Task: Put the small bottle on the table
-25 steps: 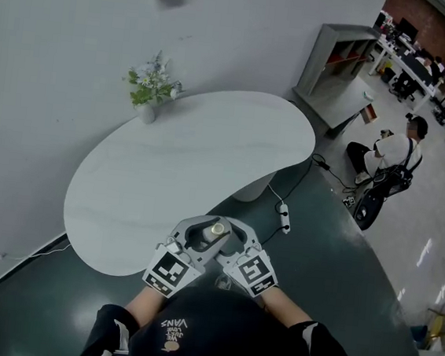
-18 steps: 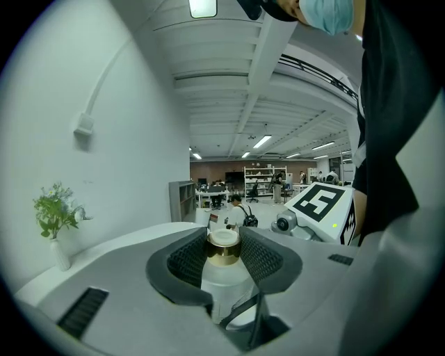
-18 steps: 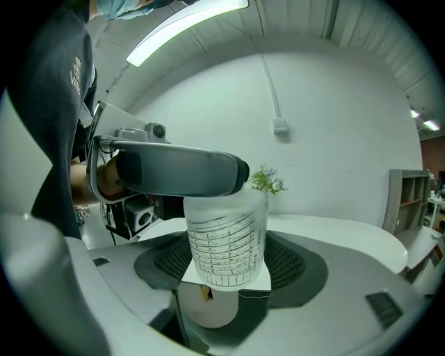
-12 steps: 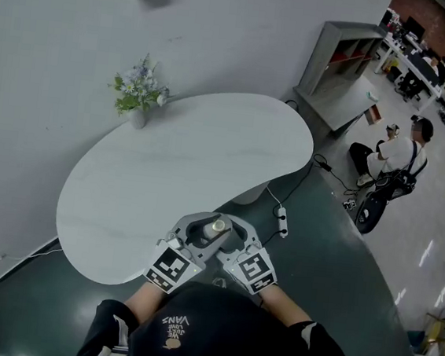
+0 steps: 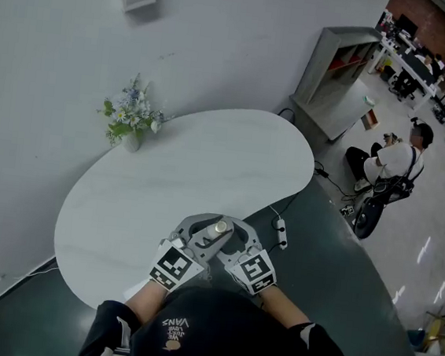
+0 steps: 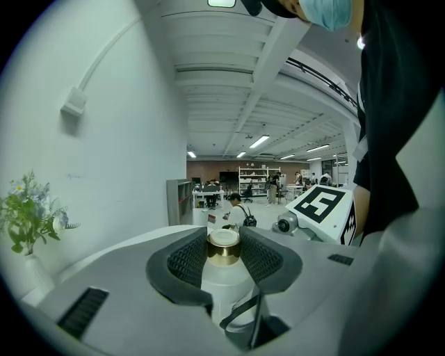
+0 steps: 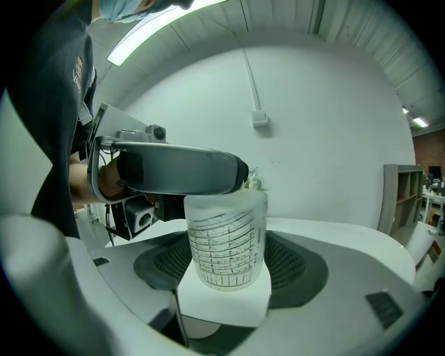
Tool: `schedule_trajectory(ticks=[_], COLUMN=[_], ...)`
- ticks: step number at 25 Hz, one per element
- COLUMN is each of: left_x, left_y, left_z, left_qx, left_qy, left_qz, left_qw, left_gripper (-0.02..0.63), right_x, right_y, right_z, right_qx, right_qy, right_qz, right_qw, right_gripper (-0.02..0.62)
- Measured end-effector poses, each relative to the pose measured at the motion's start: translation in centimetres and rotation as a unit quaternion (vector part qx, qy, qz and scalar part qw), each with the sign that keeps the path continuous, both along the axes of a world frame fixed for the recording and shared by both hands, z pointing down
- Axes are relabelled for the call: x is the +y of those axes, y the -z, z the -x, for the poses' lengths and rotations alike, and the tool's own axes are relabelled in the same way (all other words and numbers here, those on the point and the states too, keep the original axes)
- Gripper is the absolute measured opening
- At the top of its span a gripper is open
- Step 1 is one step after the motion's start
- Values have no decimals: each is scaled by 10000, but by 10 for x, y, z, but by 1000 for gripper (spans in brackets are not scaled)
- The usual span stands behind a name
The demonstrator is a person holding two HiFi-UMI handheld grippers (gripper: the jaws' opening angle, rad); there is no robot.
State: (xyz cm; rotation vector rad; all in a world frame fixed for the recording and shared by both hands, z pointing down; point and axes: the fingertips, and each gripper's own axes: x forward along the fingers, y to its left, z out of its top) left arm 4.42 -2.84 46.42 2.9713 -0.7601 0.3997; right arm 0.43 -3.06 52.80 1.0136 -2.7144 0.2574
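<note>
The small white bottle (image 6: 224, 285) with a gold cap (image 5: 220, 227) stands upright between the ribbed pads of my left gripper (image 6: 224, 256), which is shut on it. In the head view my left gripper (image 5: 207, 232) hangs over the near edge of the white rounded table (image 5: 167, 175). My right gripper (image 7: 226, 268) is shut on a frosted measuring cup (image 7: 226, 236) with printed scale lines, and a white flat piece sits under the cup. In the head view the right gripper (image 5: 241, 245) is close beside the left one.
A vase of flowers (image 5: 130, 120) stands at the table's far left by the wall. A power strip (image 5: 281, 233) and cable lie on the dark floor to the right. Farther right are a grey shelf unit (image 5: 336, 75) and a person sitting on the floor (image 5: 390, 163).
The view has drifted so the table lies more directly under the grippers, which now sit over its near edge. Both grips are unchanged.
</note>
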Motion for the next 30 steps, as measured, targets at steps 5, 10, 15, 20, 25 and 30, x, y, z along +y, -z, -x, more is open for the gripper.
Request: schedule_trajectory(ticks=[5, 10, 15, 20, 25, 30], left_x=[-40, -70, -111, -162, -211, -252], left_y=[-5, -16, -31, -47, -64, -87], left_z=[15, 24, 40, 48, 46, 41], left_qx=[120, 108, 165, 41, 85, 26], left_qy=[-94, -193, 367, 1061, 1737, 2160], left_qz=[-1, 14, 147, -77, -154, -121], left_qw=[9999, 9998, 9991, 9943, 9846, 9763], left_gripper=[158, 158, 158, 158, 158, 158], right_x=[-40, -67, -86, -111, -131, -147], right_y=[-7, -18, -34, -45, -50, -56], right_z=[12, 17, -6, -34, -64, -91], right_qx=[108, 80, -91, -132, -162, -180], right_qy=[-46, -39, -188, -320, -305, -297], right_qz=[-5, 10, 349, 512, 629, 734], right_qw=[9999, 10000, 9992, 9981, 9974, 9967], right_gripper=[282, 282, 282, 281, 281, 281])
